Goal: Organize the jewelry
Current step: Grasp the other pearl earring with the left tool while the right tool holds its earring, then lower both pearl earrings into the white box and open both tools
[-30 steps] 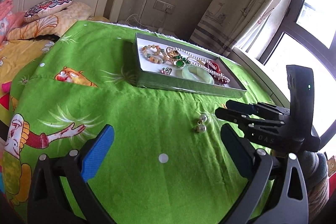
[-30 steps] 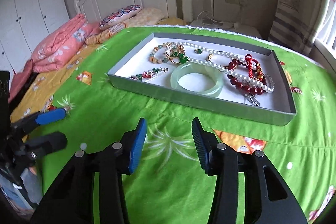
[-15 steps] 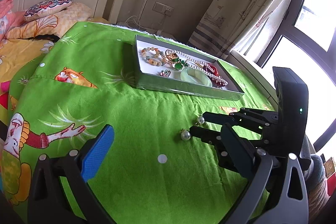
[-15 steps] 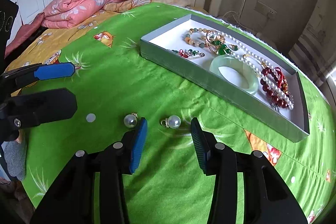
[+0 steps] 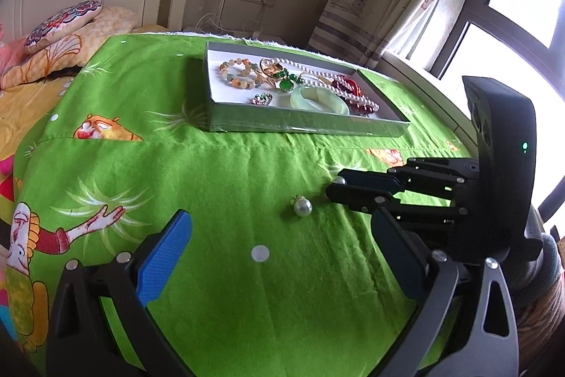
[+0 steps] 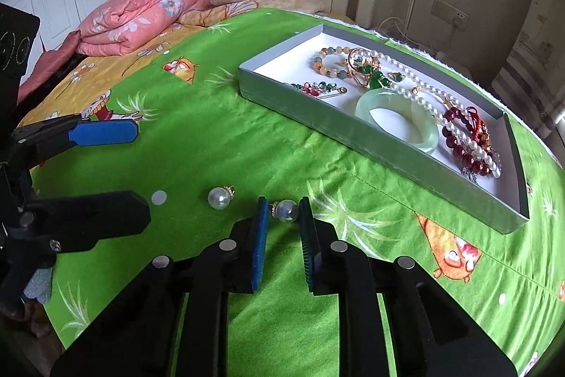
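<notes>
The whole next move turns on one small white pearl earring with a gilt cap (image 6: 285, 210), which lies on the bright green printed cloth (image 6: 247, 143) exactly between the blue-padded tips of the right gripper (image 6: 281, 212). Its jaws have just been closing around it. The far pad looks to be against the pearl and the near pad against the gilt cap, so the jaws appear clamped on it, though a hair of daylight cannot be ruled out. The earring's long axis, cap to pearl, runs across the gap from pad to pad (the awkward way round, I judge, since a round pearl pinched end-on may squirt out).

The shallow grey cardboard tray with a white floor (image 6: 395, 149) is the landmark. The gripped earring sits on the cloth in front of the tray's near long wall, well short of it. Its twin, a second white pearl earring (image 6: 219, 197), lies farther from the tray's near-left corner, just beside the first and free.

The left gripper (image 5: 279, 257) hovers over the cloth with its jaws wide apart and nothing between them. It is the nearer tool to the free pearl.

Inside the tray lie a pale green jade bangle (image 6: 397, 119), a white pearl necklace (image 6: 420, 90) and dark red bead bracelets (image 6: 466, 143).
</notes>
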